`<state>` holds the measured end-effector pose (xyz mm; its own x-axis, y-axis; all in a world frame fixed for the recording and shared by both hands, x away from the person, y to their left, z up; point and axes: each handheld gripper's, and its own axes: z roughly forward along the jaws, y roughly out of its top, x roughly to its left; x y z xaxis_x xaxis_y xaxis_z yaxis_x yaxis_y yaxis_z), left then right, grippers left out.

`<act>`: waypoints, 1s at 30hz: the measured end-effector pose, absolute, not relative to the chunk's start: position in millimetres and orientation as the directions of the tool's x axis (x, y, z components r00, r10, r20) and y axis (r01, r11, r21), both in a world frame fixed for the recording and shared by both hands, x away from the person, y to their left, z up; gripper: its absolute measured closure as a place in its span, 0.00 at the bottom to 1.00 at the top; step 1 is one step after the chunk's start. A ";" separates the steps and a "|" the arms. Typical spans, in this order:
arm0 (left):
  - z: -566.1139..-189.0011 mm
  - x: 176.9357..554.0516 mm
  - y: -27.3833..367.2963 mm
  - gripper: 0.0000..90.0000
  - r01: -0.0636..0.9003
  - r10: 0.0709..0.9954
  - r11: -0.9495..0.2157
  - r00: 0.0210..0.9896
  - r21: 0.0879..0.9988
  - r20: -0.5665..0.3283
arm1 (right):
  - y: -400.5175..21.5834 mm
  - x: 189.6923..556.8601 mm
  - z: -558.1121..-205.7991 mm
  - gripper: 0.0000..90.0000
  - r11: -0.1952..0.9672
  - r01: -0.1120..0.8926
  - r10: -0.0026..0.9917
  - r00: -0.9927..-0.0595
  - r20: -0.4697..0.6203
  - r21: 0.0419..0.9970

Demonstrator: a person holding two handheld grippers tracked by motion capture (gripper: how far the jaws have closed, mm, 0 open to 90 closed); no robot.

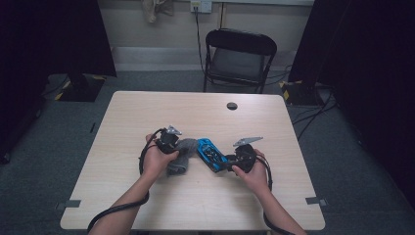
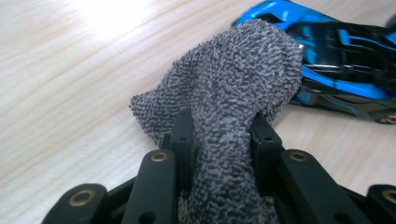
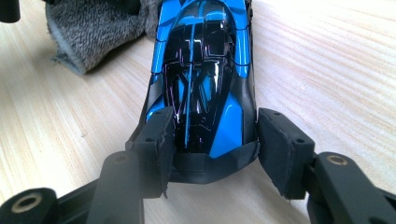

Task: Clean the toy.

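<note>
- I can read no brand, label or writing on the toy car (image 3: 201, 79) or on the cloth (image 2: 233, 93); the car's blue and black bodywork carries only thin lines.
- My left gripper (image 1: 171, 143) has its jaws drawn narrow and clamped on the grey terry cloth, which bunches up between the pads in the left gripper view.
- My right gripper (image 1: 241, 157) grips one end of the car: in the right gripper view both pads sit against its flanks, the car pointing straight away from the jaws.
- The car lies on the table (image 1: 147, 107) near the middle, slightly toward my edge, between the two hands; the cloth lies just left of it.
- The left gripper view shows the cloth's free end draped up against the car's side, touching it; from the high view I can only tell that the two are close together.
- The right gripper view shows the car's glossy roof and a flat corner of cloth resting on the wood beside the far end of the car.
- The high view alone gives me the surroundings: a cable hole (image 1: 232, 105) toward the far edge and a black folding chair (image 1: 239, 58) beyond the table.
- Room to move: the tabletop is open on the far half and on both sides of my hands; the near edge is close under my forearms.
</note>
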<state>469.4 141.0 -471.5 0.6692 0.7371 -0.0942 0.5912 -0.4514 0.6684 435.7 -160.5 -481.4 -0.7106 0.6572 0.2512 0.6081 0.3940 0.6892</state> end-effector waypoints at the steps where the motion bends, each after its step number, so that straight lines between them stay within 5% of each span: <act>1: -471.3 470.3 141.9 0.76 0.596 0.742 -0.446 0.663 0.668 -0.096 | -160.4 435.7 -481.3 0.53 0.394 0.609 0.658 -0.710 0.252 0.688; 9: -466.5 465.1 144.9 0.76 0.597 0.739 -0.421 0.663 0.683 -0.123 | -159.6 435.3 -481.1 0.53 0.386 0.613 0.665 -0.703 0.253 0.689; 24: -459.1 406.5 97.2 0.76 0.489 0.529 -0.523 0.828 0.699 -0.184 | -158.1 436.0 -480.0 0.53 0.399 0.607 0.663 -0.708 0.241 0.687; 30: -475.6 404.8 83.1 0.76 0.488 0.521 -0.547 0.834 0.680 -0.180 | -158.0 435.6 -479.9 0.53 0.400 0.607 0.664 -0.709 0.239 0.687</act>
<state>404.8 83.1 -475.6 0.8344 0.5210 -0.1797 0.4881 -0.5472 0.6800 435.6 -158.0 -479.9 -0.7085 0.6641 0.2387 0.6066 0.4002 0.6870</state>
